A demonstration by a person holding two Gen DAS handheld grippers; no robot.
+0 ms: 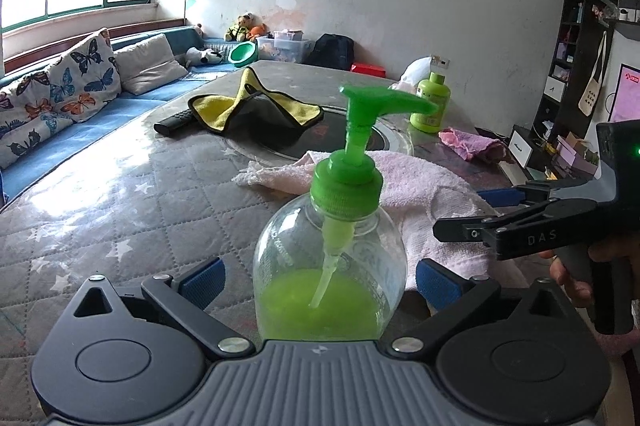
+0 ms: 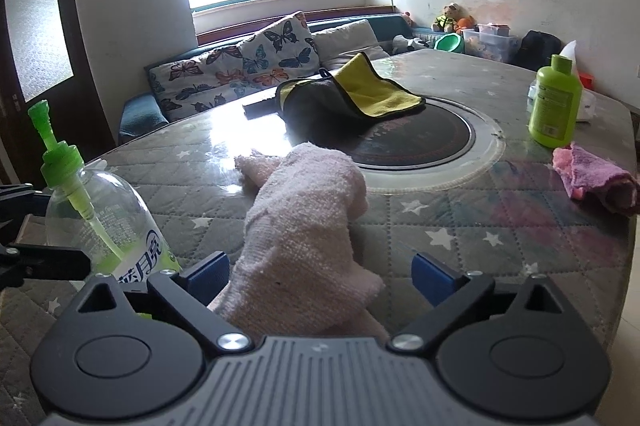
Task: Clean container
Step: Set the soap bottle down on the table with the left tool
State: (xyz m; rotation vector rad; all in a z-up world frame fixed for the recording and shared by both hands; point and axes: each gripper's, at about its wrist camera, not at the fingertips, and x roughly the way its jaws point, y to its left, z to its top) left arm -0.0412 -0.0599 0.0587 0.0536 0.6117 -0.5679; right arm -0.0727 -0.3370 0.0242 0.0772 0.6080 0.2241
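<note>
At the bottom centre of the left wrist view stands the pump bottle [image 1: 328, 266], upright between the two blue pads of the left claw [image 1: 320, 286], which is spread wide: a gap shows on either side of the clear body, so nothing is pinched yet, though whether a pad grazes the plastic lower down is hidden by the claw's own frame. In my judgement the cleaning has scarcely begun; the bottle is framed for a grasp and the pink towel [image 2: 304, 226] is lined up, but no cloth touches the container. The right claw [image 2: 320, 274] is likewise spread, the towel lying heaped between its pads at the bottom centre of the right wrist view, not gripped as far as can be told. What is left, then, is closing on the bottle, closing on the towel, and wiping the outside. As for contents, the clear bottle holds green liquid filling only its lower part, the dip tube reaching into it, with the green pump head [image 1: 380, 102] screwed on. At the right of the right wrist view a second, opaque green bottle [image 2: 554, 102] stands capped on the surface [image 2: 460, 226], its fill unknowable. A small purple rag [image 2: 592, 182] lies just beside it, and a yellow and grey cloth [image 2: 352, 98] lies at the upper centre.
</note>
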